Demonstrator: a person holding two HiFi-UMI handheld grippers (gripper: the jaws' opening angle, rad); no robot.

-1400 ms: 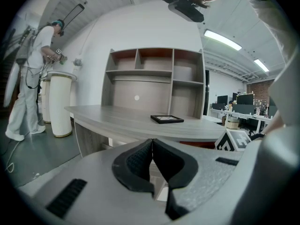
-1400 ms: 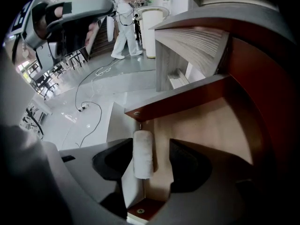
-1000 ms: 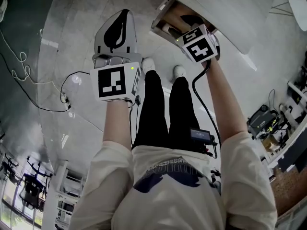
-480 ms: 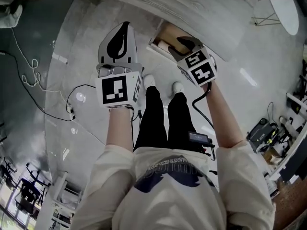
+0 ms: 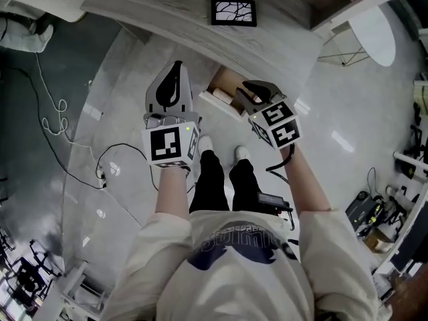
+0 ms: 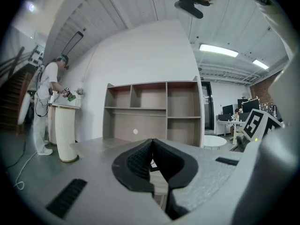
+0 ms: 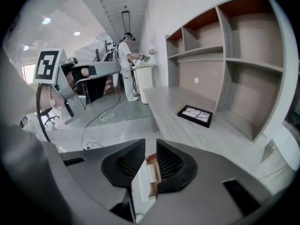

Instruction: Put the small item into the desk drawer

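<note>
Under the desk (image 5: 167, 19), in the head view, the small item (image 5: 220, 97) lies inside the open drawer (image 5: 226, 85). I'd reckon it light, stiff and apt to roll, best pinched across its middle. The left gripper view shows the left gripper (image 6: 150, 143) clenched on nothing. In the right gripper view the right gripper (image 7: 150, 146), jaws just closing yet parted, holds nothing; beneath it the item looks a short pale roll.

White roll (image 7: 151, 173) — inside open drawer (image 5: 231, 80)
</note>
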